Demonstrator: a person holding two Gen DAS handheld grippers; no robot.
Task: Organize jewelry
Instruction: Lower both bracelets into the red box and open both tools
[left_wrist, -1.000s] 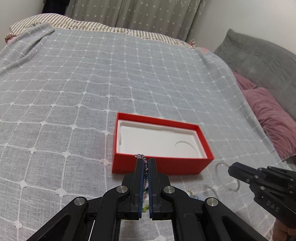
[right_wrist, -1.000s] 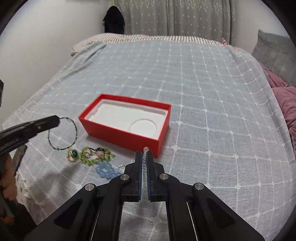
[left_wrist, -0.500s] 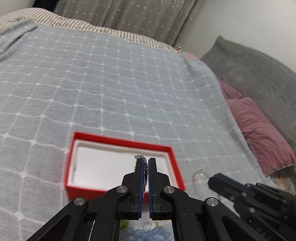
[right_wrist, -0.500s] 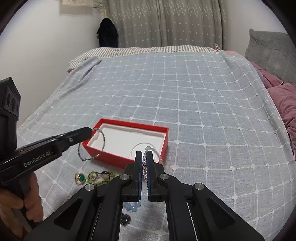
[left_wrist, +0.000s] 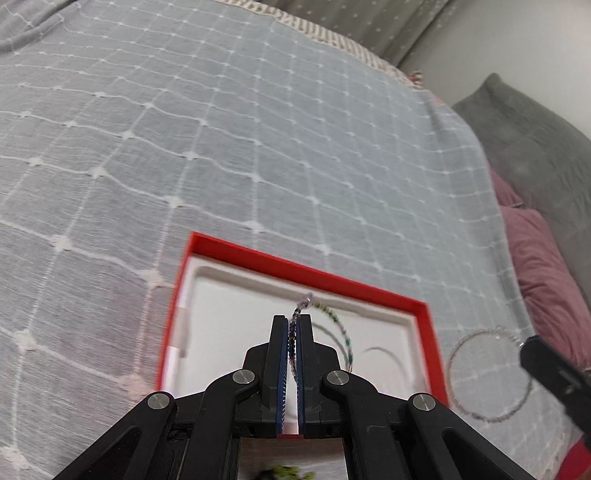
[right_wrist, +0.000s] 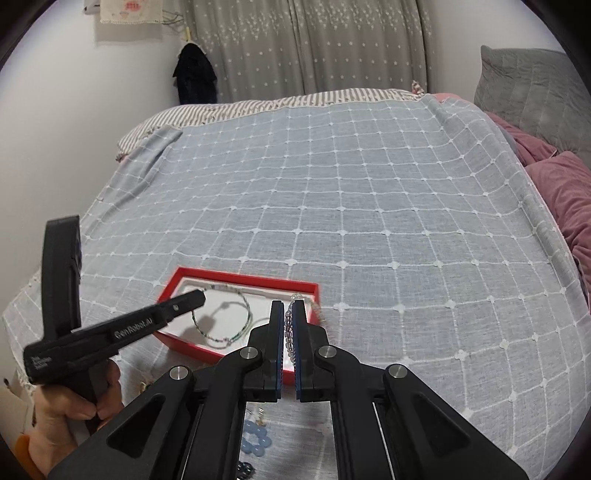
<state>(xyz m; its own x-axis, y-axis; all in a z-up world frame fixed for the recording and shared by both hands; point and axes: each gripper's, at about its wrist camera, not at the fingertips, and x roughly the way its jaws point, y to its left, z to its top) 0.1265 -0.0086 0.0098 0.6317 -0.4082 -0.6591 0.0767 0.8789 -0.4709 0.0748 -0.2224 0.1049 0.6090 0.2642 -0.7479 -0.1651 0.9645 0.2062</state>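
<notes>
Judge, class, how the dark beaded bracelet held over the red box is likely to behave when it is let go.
The dark beaded bracelet is probably floppy: it hangs as a loose loop from the shut left tool. It looks light, since thin fingers carry it by one small pinch. Released, it would likely collapse into the red box rather than roll.

wrist views angled down, sharing red box

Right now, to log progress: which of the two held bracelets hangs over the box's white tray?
The dark green-beaded bracelet in the left gripper hangs over the red box's white tray. The clear-beaded bracelet, in the right gripper, hangs outside the box's edge.
</notes>
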